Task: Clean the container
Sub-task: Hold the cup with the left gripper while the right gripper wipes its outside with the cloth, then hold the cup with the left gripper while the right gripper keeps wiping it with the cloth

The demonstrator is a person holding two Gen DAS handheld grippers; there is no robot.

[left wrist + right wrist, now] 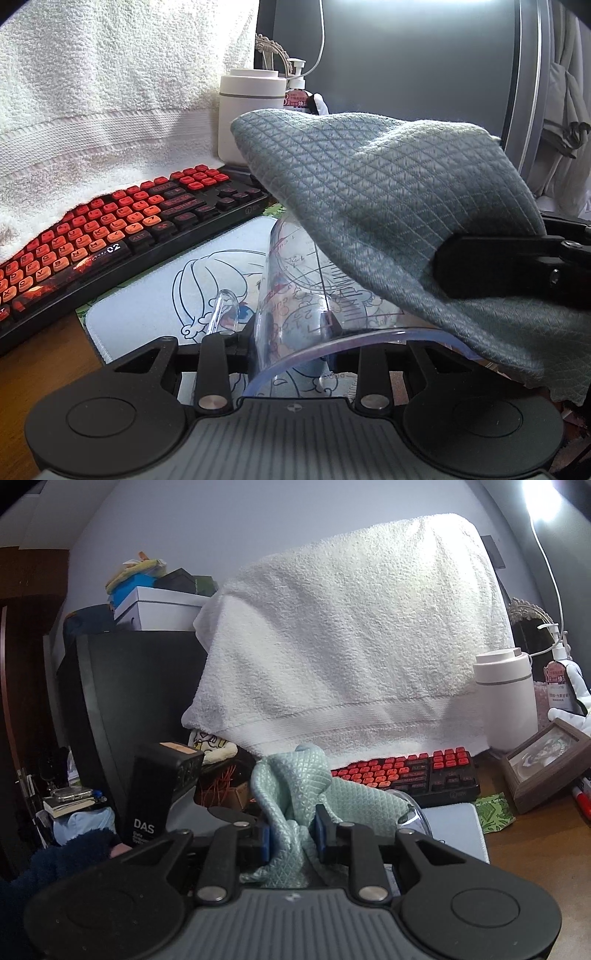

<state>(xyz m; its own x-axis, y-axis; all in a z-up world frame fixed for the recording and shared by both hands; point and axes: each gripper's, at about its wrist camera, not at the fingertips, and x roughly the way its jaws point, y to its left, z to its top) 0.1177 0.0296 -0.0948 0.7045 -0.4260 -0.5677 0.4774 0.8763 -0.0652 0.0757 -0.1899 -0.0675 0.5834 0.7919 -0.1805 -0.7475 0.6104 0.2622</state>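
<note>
A clear measuring container (295, 288) with printed marks lies tilted over the mouse pad, its rim toward the left wrist camera and its clear handle (221, 310) to the left. My left gripper (290, 332) is shut on its wall near the rim, one finger outside and one seen through the plastic. A blue-grey quilted cloth (369, 192) drapes over the container's top and right side. The right gripper's black fingers (498, 266) pinch it there. In the right wrist view my right gripper (291, 834) is shut on the cloth (295, 786), and the container (413, 812) shows just beyond it.
A red and black keyboard (110, 236) lies behind a printed mouse pad (147, 295) on the wooden desk (535, 849). A white towel (351, 646) hangs over the monitor. A white canister (247, 114), a pump bottle (295, 92) and a picture frame (543, 760) stand at the right.
</note>
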